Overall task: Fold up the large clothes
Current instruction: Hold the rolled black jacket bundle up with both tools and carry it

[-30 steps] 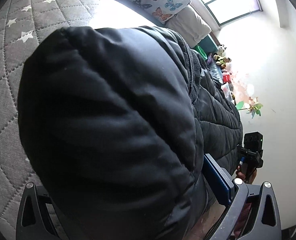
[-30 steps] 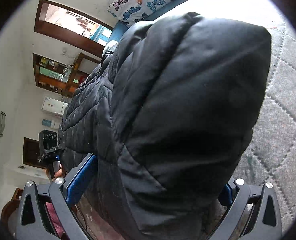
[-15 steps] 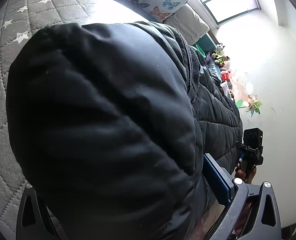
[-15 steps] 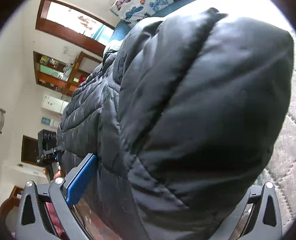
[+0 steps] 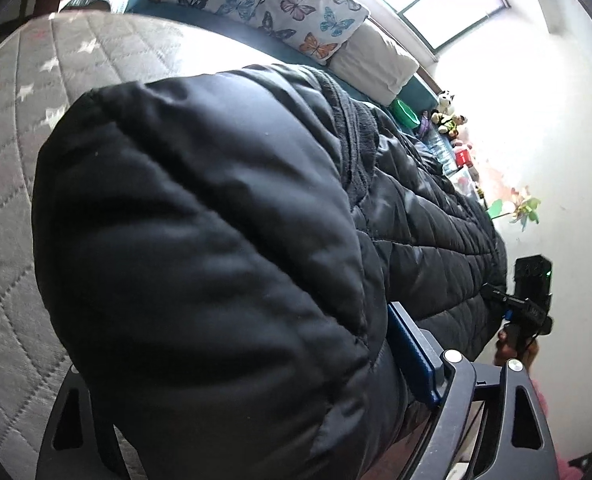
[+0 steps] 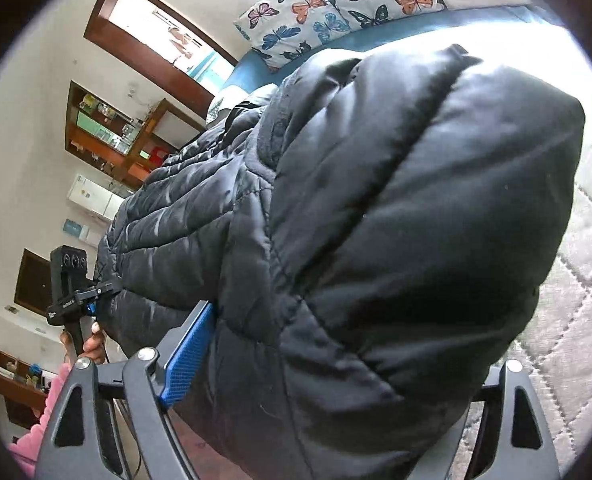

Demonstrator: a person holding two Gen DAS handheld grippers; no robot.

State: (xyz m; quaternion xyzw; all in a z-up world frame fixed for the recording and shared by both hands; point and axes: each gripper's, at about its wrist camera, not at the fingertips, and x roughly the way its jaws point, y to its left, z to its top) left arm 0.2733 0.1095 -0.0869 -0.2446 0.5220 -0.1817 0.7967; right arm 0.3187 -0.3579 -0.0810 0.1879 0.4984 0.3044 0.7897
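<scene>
A big black puffy jacket (image 5: pixel 200 264) fills most of both views. Its cloth is smooth and a little shiny, and stitched lines cut it into soft, fat rolls. In the left wrist view, a rounded bulge of it swells up from the middle to the bottom of the frame. Toward the right, the rolls get thinner and flatter. A strip of dark fuzzy lining (image 5: pixel 354 136) runs down the fold near the upper middle.

The jacket lies on a grey quilted mattress (image 5: pixel 12 184). It has diamond stitching and small white stars, seen along the left side of that view. Butterfly pillows (image 5: pixel 280 4) and a plain white pillow (image 5: pixel 372 64) sit at the top.

The left gripper (image 5: pixel 256 392) sits at the bottom of the frame. The thick jacket is between its jaws, which are wide apart and closing. Its blue pad (image 5: pixel 410 352) is flat and touches the cloth on the right; the other finger is hidden.

In the right wrist view, the right gripper (image 6: pixel 336 380) is at the bottom, also wide and closing around the jacket. Its bumpy blue pad (image 6: pixel 188 354) presses the cloth at lower left. Wooden shelves (image 6: pixel 108 136) hang at upper left.
</scene>
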